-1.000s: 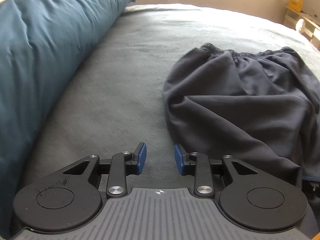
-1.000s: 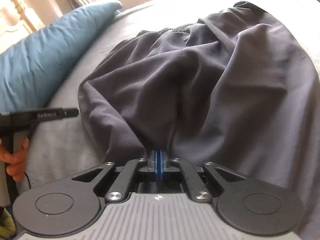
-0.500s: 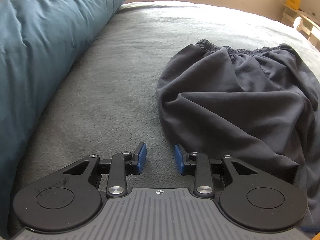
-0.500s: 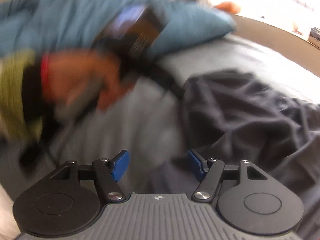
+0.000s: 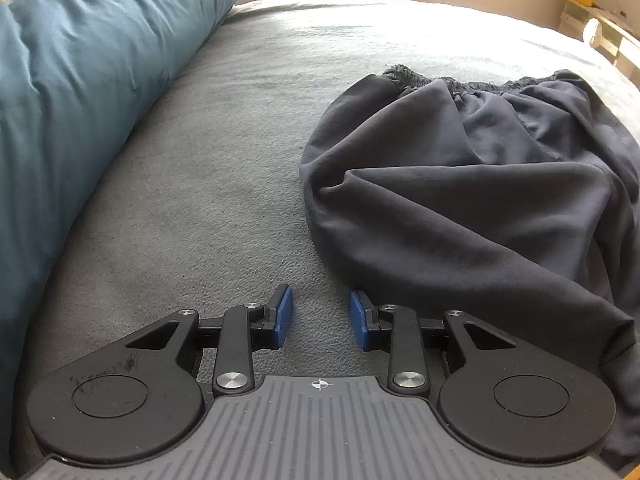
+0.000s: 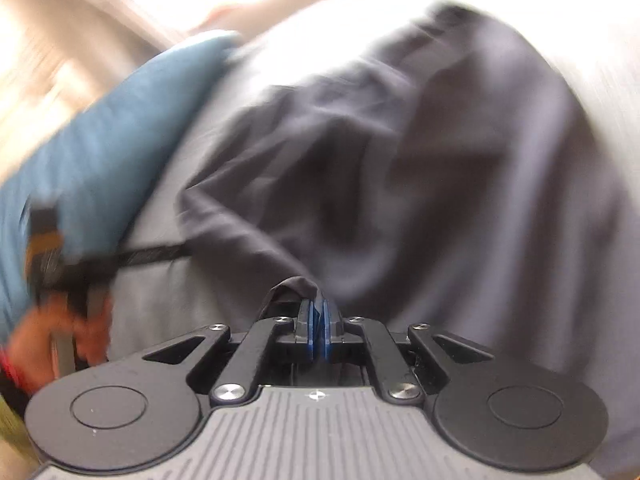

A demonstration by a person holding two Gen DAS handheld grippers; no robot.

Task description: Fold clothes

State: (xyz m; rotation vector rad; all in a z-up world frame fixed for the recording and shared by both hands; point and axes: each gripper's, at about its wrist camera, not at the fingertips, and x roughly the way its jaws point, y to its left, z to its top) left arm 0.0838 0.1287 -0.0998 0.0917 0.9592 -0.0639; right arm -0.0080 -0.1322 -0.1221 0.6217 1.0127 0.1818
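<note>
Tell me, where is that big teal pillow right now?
In the left wrist view the teal pillow lies along the left edge of the grey bed, across bare sheet from the dark shorts.

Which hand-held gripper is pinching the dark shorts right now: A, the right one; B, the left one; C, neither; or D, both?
A: the right hand-held gripper has its blue pads shut on a fold of the shorts, while the left hand-held gripper is open over the bare bed beside them.

Daylight is coming from beyond the tongs, glaring off the far bed cover [image 5: 360, 20]. Left view is staying sharp, edges bowing. Right view is smearing with motion blur; dark garment [image 6: 440, 160] soft.
</note>
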